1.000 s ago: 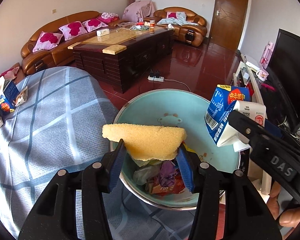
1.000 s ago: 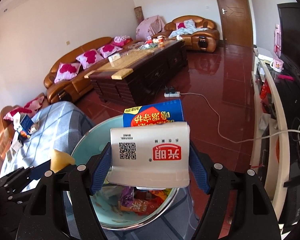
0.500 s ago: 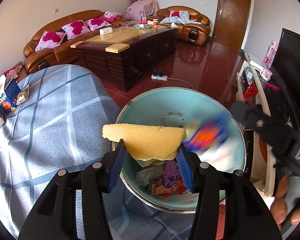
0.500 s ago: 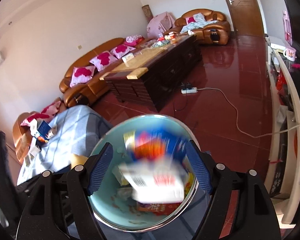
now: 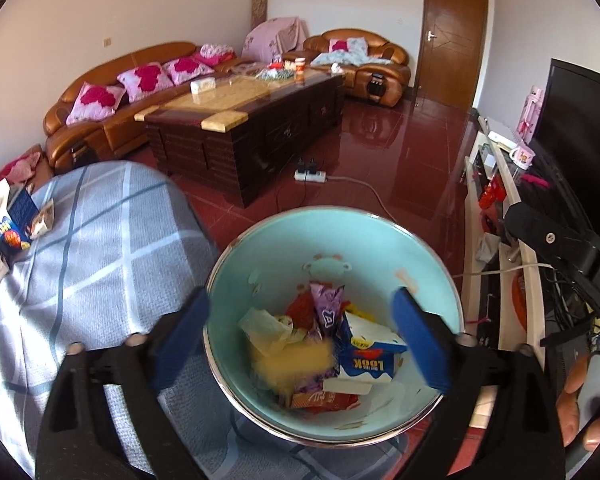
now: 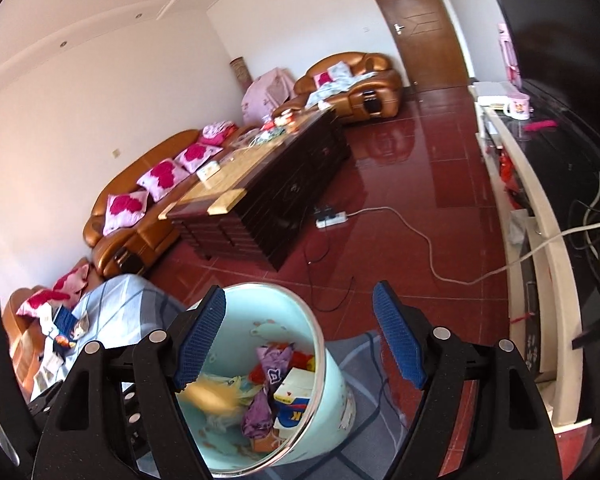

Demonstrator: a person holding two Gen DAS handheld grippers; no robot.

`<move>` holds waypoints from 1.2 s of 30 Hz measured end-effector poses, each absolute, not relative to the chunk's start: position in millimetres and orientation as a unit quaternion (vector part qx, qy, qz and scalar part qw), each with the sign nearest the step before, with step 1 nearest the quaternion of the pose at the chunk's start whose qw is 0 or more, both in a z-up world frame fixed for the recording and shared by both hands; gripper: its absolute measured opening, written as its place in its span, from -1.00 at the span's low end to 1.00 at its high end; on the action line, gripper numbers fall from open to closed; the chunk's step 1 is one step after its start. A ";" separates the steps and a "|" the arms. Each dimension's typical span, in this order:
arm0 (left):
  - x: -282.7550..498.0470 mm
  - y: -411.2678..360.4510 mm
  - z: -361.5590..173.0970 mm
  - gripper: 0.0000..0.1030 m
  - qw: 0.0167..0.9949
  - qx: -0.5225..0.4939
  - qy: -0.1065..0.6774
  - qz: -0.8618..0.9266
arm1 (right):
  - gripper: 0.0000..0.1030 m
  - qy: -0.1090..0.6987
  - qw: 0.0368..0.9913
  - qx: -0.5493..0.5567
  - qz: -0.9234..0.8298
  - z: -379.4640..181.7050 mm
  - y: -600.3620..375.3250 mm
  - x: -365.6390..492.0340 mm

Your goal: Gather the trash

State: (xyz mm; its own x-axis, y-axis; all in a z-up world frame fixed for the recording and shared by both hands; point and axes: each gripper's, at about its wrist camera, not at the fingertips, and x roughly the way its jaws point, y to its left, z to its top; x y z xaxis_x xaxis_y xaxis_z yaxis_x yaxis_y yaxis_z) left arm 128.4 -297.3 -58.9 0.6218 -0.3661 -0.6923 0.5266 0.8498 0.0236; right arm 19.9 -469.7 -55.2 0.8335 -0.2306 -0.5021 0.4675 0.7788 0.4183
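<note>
A light-blue bin (image 5: 428, 256) stands on the floor by the checked bed, and it also shows in the right wrist view (image 6: 340, 384). It holds wrappers, a blue and white carton (image 5: 370, 354) and a blurred yellow sponge (image 5: 292, 362) that is falling in. The sponge also shows blurred in the right wrist view (image 6: 208, 396), beside the carton (image 6: 292, 402). My left gripper (image 5: 304, 340) is open and empty above the bin. My right gripper (image 6: 300, 338) is open and empty above the bin's rim.
The checked bed (image 5: 92, 264) lies to the left with cartons and paper scraps (image 5: 10, 228) at its far edge. A dark coffee table (image 5: 244, 120), sofas, a power strip with cable (image 5: 310, 176) on the red floor and a TV stand (image 5: 512, 216) on the right.
My right gripper opened and dropped the carton into the bin, then rose. My left gripper opened and let go of the yellow sponge, which is falling into the bin.
</note>
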 end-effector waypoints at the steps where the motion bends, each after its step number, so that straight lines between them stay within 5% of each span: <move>1: 126.2 -297.6 -57.7 0.89 0.896 0.115 0.350 -0.249 | 0.47 0.215 0.918 0.274 -0.193 -53.7 -469.7 20.7; 36: 37.9 -131.7 -6.9 0.89 0.940 0.078 0.293 -0.153 | 0.65 0.232 0.948 0.139 -0.170 -10.0 -321.8 -44.9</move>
